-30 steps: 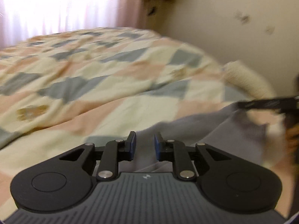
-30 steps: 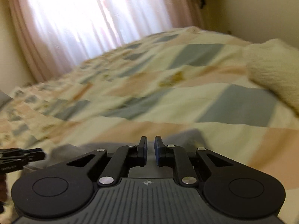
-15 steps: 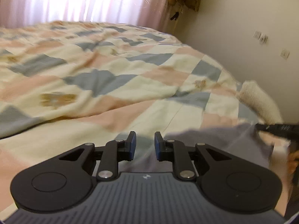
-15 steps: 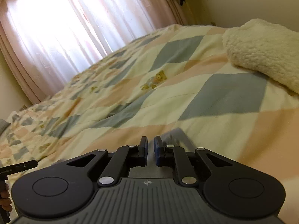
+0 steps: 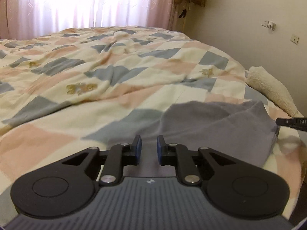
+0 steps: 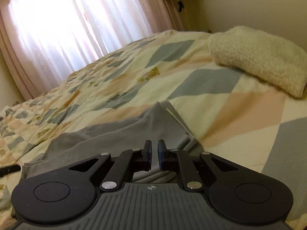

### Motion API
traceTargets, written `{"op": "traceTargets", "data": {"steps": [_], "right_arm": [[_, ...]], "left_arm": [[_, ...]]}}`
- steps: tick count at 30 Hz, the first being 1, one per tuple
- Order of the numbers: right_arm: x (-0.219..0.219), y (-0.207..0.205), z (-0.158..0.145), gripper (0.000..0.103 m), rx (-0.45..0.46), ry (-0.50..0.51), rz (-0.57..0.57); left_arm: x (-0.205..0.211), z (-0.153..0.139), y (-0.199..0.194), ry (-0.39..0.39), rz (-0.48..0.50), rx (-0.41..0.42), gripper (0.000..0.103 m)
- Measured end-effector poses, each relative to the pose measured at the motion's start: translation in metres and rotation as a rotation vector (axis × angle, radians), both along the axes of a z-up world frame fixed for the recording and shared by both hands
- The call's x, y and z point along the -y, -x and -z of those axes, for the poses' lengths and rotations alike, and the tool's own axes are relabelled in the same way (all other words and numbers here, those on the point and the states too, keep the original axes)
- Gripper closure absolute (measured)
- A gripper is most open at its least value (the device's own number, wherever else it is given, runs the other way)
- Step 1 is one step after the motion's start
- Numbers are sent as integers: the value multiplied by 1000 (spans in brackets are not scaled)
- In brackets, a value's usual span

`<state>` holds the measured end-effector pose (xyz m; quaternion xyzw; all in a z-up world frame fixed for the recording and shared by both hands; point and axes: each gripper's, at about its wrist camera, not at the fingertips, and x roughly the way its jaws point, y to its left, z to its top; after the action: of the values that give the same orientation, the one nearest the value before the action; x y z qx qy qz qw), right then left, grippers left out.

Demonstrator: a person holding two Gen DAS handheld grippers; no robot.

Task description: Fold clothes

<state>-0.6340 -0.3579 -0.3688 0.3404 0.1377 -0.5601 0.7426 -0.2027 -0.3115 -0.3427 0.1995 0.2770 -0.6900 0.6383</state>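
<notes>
A grey garment (image 5: 216, 122) lies crumpled on the bed near its front right edge; it also shows in the right wrist view (image 6: 115, 134). My left gripper (image 5: 149, 149) sits low over the garment's left edge, its jaws a little apart with grey cloth between them. My right gripper (image 6: 154, 154) has its jaws almost together, pinching a grey fold that rises to a peak ahead of it. The right gripper's tip (image 5: 291, 122) shows at the far right of the left wrist view. The left gripper's tip (image 6: 9, 169) shows at the left of the right wrist view.
A patchwork quilt (image 5: 115, 72) of cream, pink and grey-blue diamonds covers the bed. A rolled cream fleece blanket (image 6: 257, 59) lies at the right edge, also in the left wrist view (image 5: 268, 86). Pink curtains (image 5: 76, 3) hang behind. A wall (image 5: 249, 9) stands at right.
Both grippers have lowered toward the bed with the grey garment, and it now spreads on the quilt. The left jaws have opened slightly.
</notes>
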Motion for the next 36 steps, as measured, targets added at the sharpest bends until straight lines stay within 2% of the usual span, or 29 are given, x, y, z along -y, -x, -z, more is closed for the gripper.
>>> {"op": "traceTargets", "data": {"steps": [2, 3, 5, 6, 7, 8, 9, 11, 13, 16, 19, 21, 23, 27, 36], "right_arm": [[6, 1, 6, 91, -23, -7, 16], [14, 4, 15, 103, -28, -40, 44], [23, 16, 29, 103, 52, -104, 91], [16, 16, 22, 102, 57, -85, 97], [9, 16, 16, 98, 63, -66, 103], [2, 16, 10, 91, 68, -47, 109], [-5, 15, 3, 87, 69, -27, 113], [-27, 3, -13, 87, 5, 30, 92], [-53, -13, -26, 87, -42, 88, 58], [-95, -52, -33, 80, -123, 148, -32], [-129, -92, -29, 78, -173, 146, -137], [-147, -114, -23, 78, -190, 119, -188], [-160, -132, -19, 78, -207, 88, -223], [-170, -144, -26, 78, -219, 77, -211], [-182, -141, -41, 75, -212, 81, -148]], "left_arm": [[19, 16, -8, -35, -32, 19, 89], [31, 30, -16, -97, -66, 7, 93], [35, 37, -29, -118, -90, -58, 94], [31, 30, -29, -108, -86, -56, 94], [26, 22, -29, -92, -81, -31, 94], [18, 13, -28, -74, -72, -1, 93], [10, 4, -29, -62, -56, 20, 85], [-6, -9, -33, -45, -3, 48, 83], [-23, -14, -32, -37, 82, 129, 83], [-44, -11, -25, -78, 181, 291, 83], [-52, -3, -27, -176, 172, 346, 83], [-54, 1, -28, -243, 117, 322, 83], [-60, 1, -27, -257, 87, 291, 83], [-78, -4, -22, -247, 102, 247, 82], [-96, -11, -26, -226, 116, 232, 80]]}}
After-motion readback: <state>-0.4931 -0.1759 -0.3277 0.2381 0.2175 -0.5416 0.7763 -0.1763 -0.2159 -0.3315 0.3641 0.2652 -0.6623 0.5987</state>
